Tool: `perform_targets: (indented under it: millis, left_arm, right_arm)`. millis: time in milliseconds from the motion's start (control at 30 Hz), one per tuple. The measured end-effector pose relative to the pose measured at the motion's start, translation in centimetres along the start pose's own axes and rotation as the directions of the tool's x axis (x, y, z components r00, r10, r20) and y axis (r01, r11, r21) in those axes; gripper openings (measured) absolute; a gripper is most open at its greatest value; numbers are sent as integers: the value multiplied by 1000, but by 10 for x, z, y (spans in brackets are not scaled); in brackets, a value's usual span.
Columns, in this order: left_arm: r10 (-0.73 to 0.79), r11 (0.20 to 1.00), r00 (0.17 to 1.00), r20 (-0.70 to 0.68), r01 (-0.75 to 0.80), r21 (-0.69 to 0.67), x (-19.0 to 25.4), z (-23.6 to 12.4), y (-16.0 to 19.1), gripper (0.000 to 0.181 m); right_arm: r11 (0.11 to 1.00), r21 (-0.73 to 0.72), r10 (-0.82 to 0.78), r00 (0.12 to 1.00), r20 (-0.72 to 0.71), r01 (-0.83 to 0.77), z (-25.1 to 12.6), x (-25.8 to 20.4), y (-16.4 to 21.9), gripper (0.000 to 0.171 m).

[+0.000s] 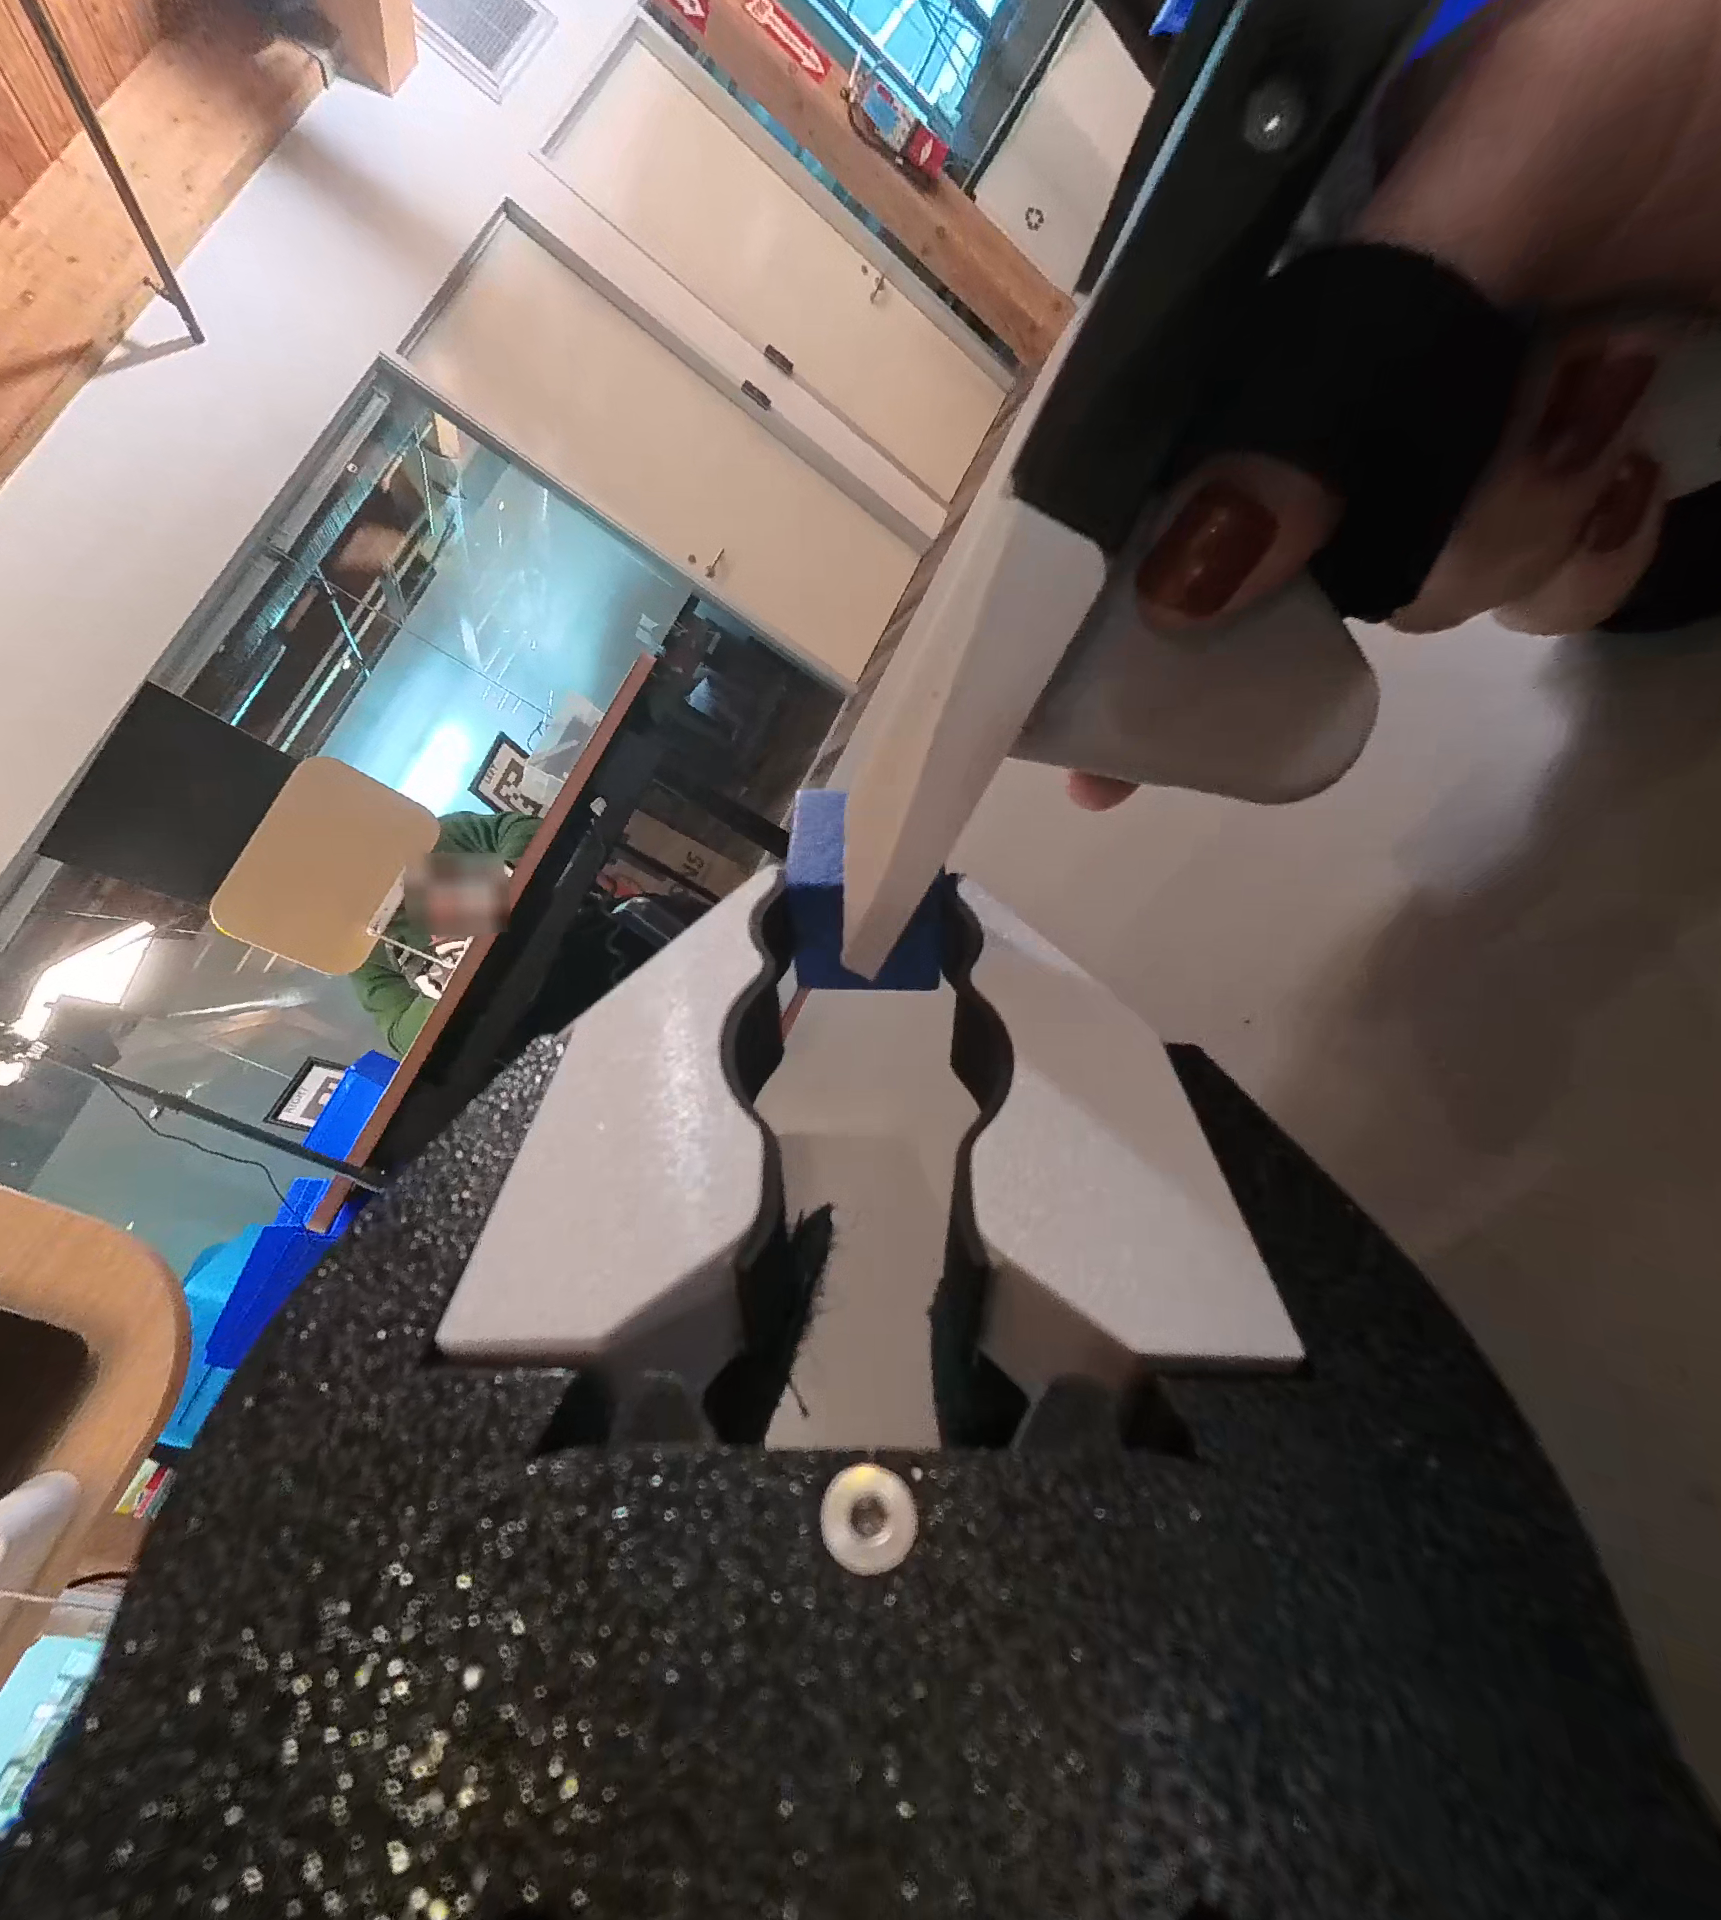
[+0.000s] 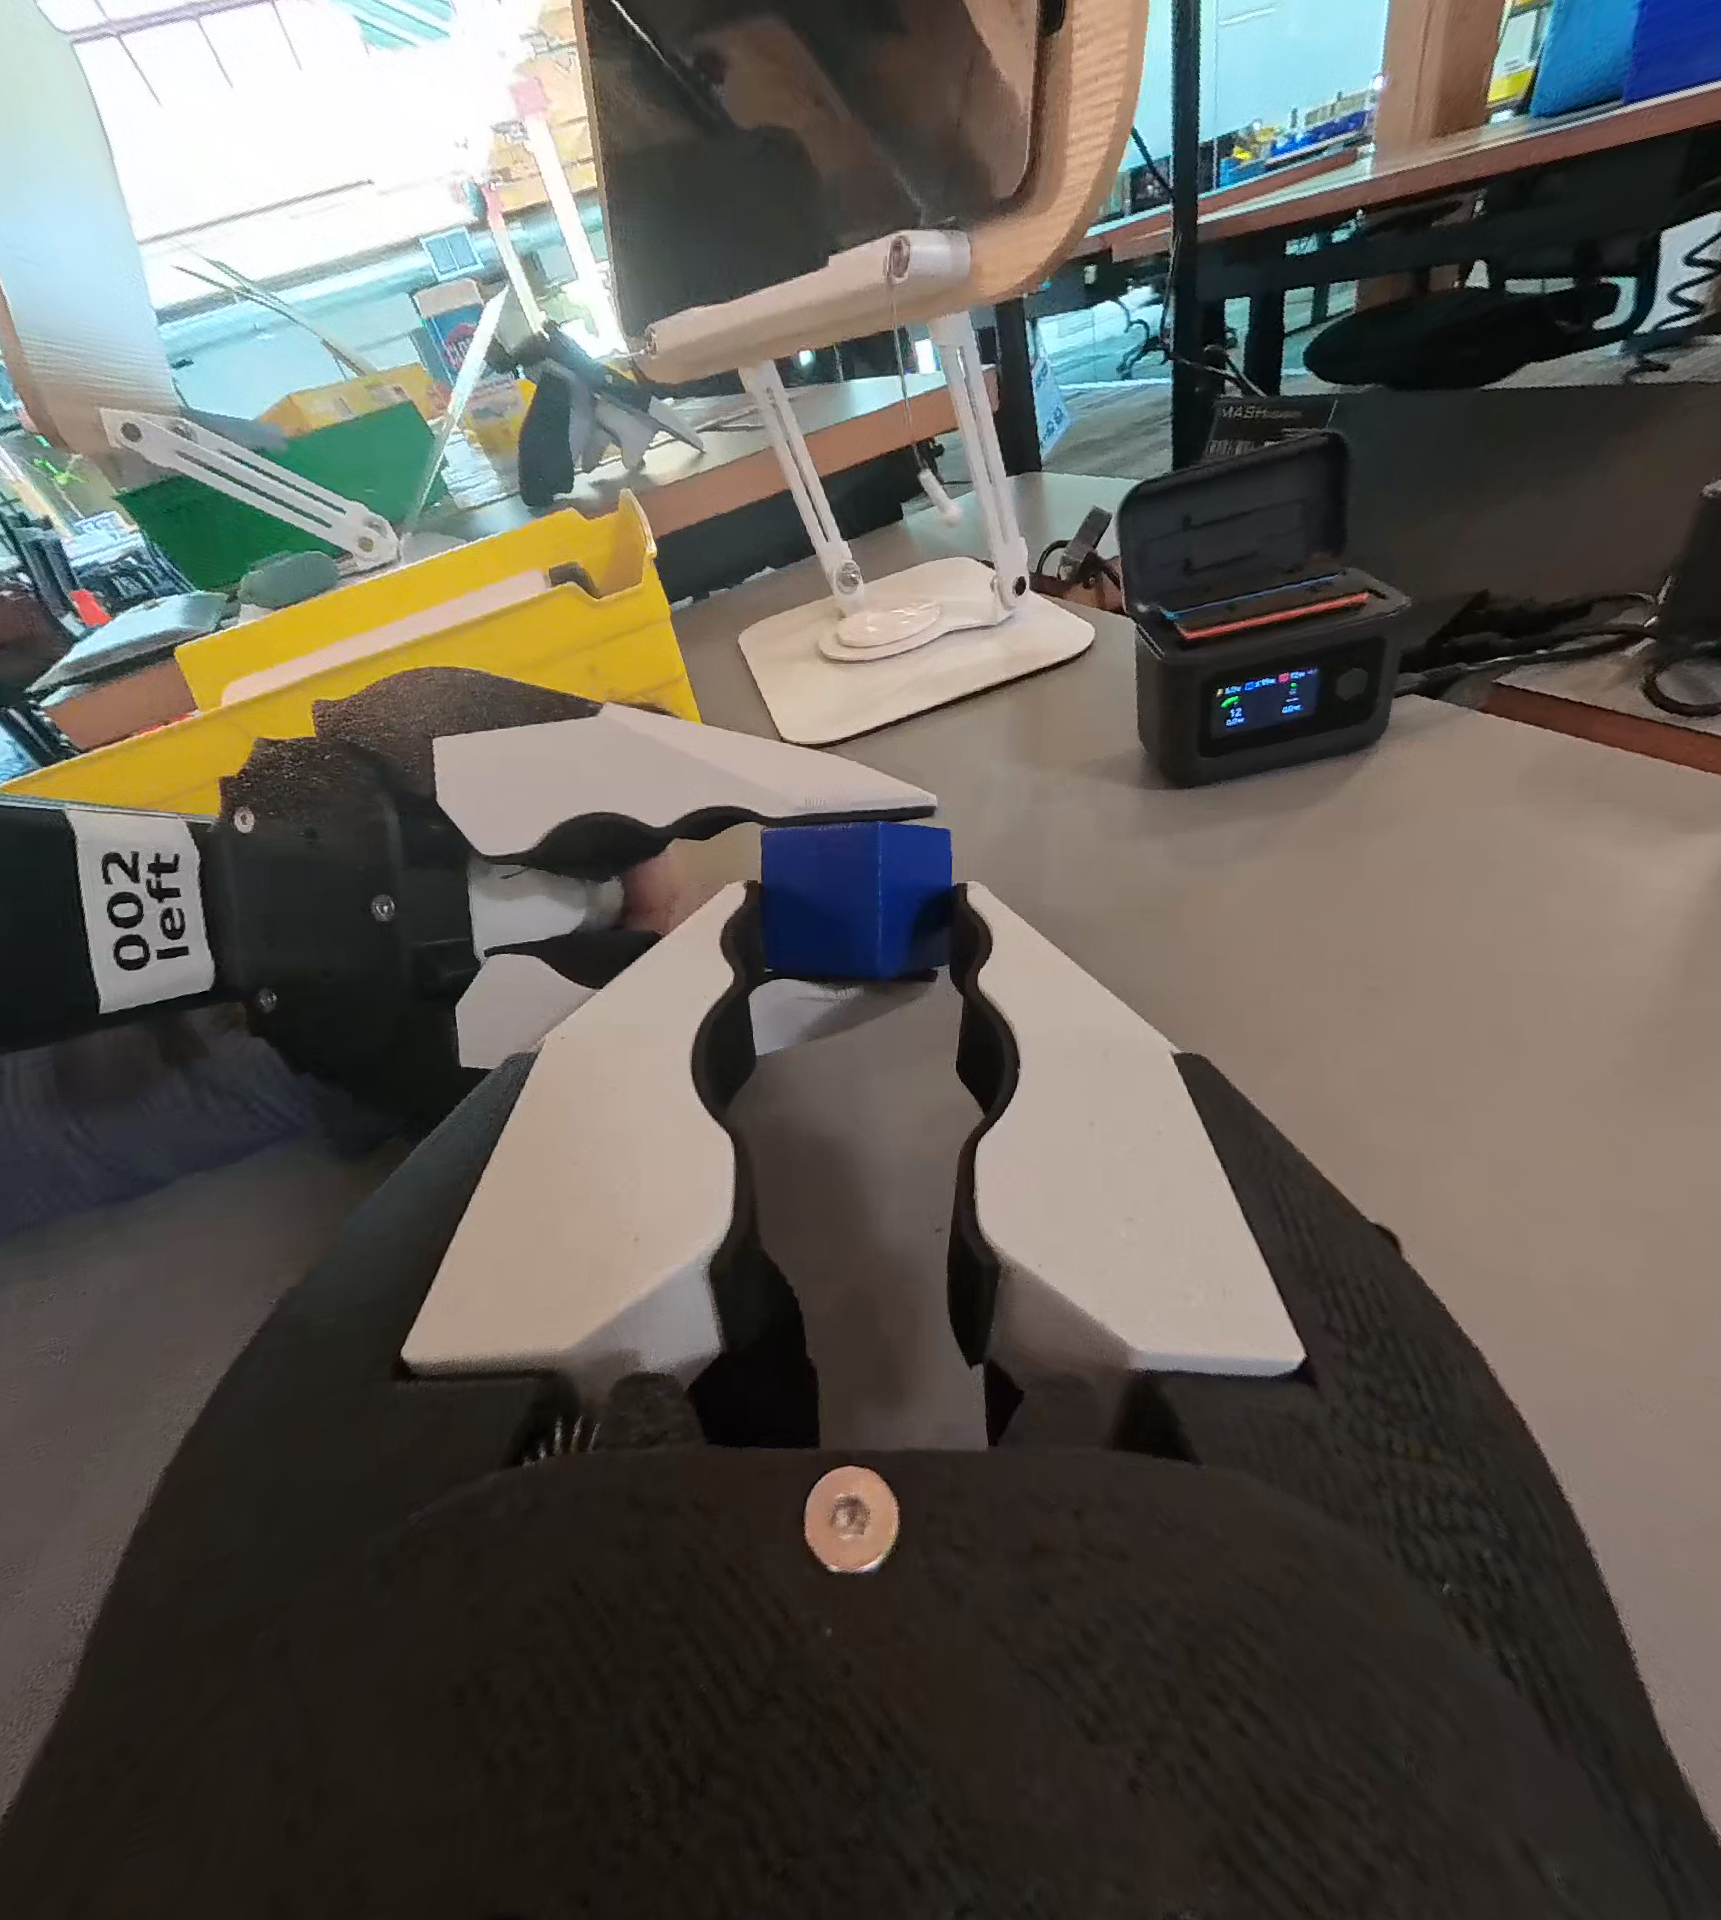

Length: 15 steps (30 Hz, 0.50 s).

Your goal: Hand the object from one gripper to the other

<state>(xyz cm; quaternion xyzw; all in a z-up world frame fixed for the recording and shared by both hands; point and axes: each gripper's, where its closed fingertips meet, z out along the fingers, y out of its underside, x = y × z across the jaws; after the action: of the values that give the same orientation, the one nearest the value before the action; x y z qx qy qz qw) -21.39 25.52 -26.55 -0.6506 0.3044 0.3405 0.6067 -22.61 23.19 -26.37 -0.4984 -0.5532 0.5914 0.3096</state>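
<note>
From the left wrist view, the left gripper (image 1: 861, 935) has its two white fingertips set against opposite sides of a small blue cube (image 1: 820, 914), pinching it right at the tips. The right gripper (image 1: 877, 940) comes down from the upper right, one of its flat white fingers (image 1: 923, 790) lying across the cube's face; a hand (image 1: 1521, 436) in a black fingerless glove grips its handle. Behind them are pale cabinet doors (image 1: 731, 343) and a glass wall.

From the right wrist view, the right gripper (image 2: 856, 925) pinches the blue cube (image 2: 851, 904) between its fingertips, holding it above the grey table (image 2: 1355, 1039). The left gripper (image 2: 835, 894) reaches in from the left, its upper finger (image 2: 669, 774) just above the cube and its lower one mostly hidden beneath. A yellow bin (image 2: 440, 644) sits behind it, a white stand (image 2: 908, 634) farther back, and a small black case with a lit screen (image 2: 1271, 665) to the right
</note>
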Motion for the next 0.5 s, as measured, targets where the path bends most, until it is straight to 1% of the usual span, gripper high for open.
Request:
perform_targets:
  millis: [67,100,167,200,267,333,400,433,500]
  left_arm:
    - [-10,1000,1000,25,9,29,-4,-1,-4,27]
    - [-28,998,999,44,26,49,-7,-2,-7,34]
    - [-92,993,993,72,86,79,-16,-4,-9,55]
    - [-130,989,989,64,125,83,-17,-4,-7,61]
    - [-207,977,977,51,204,70,-20,-1,1,65]
    - [-267,963,960,80,263,57,-28,-1,9,63]
    - [-313,949,946,82,310,56,-32,-1,14,59]
    - [-327,945,941,83,324,54,-33,-2,16,57]
    - [-340,940,937,82,336,56,-34,-2,18,52]
  right_arm:
    - [999,33,12,1000,4,-12,-3,1,-4,34]
    - [998,60,22,1000,-6,-22,-5,4,-8,34]
    - [992,121,41,999,-34,-37,-12,13,-15,33]
    - [987,157,35,997,-69,-24,-16,19,-20,33]
    - [975,214,-4,976,-220,53,-30,39,-29,34]
    - [964,207,-81,922,-378,170,-43,54,-34,34]
    - [951,148,-166,848,-503,273,-54,60,-37,33]
    - [941,126,-198,810,-551,315,-60,59,-43,33]
    - [908,87,-265,722,-639,411,-79,44,-69,33]
